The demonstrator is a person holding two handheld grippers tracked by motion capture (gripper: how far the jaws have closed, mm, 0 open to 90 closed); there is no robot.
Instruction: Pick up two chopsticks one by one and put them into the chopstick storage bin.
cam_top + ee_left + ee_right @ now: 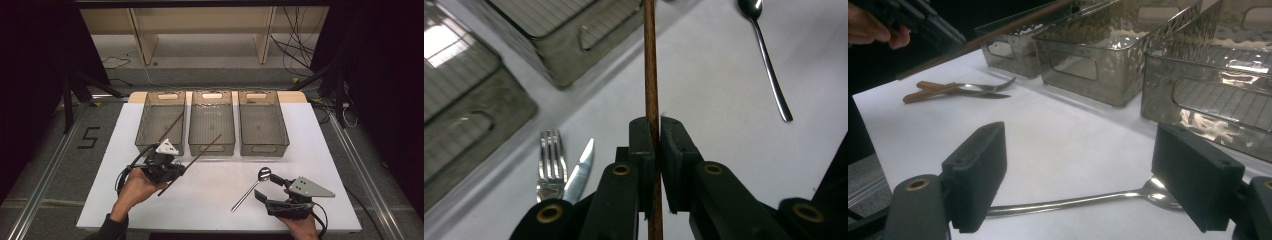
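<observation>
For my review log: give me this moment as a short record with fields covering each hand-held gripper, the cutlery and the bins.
left hand-held gripper: shut on a brown chopstick, lifted off the table
right hand-held gripper: open, jaws either side of a spoon lying on the table
other cutlery: fork and knife on the white table
bins: three clear ones in a row; a second chopstick leans in the left one

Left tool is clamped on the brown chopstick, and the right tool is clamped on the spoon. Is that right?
Not quite. The left tool does clamp the chopstick, but the right tool is open: the right gripper view shows its pads standing well apart over the spoon.
</observation>
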